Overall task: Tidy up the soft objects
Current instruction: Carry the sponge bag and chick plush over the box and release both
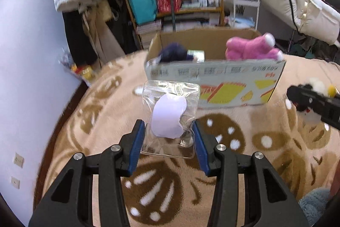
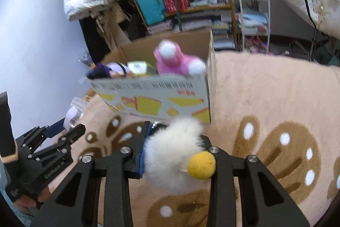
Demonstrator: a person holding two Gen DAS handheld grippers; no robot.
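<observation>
Your left claw (image 1: 169, 131) gripped a clear zip bag (image 1: 170, 118) holding a pale lilac soft piece, held up just in front of the cardboard box (image 1: 214, 82). Your right claw (image 2: 177, 148) clamped a white fluffy plush toy (image 2: 172, 154) with a yellow ball end, also near the box's front, to its right. Inside the box sat a pink plush (image 1: 250, 48) and a dark purple plush (image 1: 173, 52). The box stood on the patterned beige blanket (image 1: 244, 163).

A pink plush toy (image 1: 250, 48) with white paws sits in a tan cardboard box (image 1: 214, 86) printed yellow and orange, on a beige blanket (image 1: 85, 120) patterned with brown, white-dotted shapes, near a white-and-yellow fluffy toy (image 2: 180, 154).
</observation>
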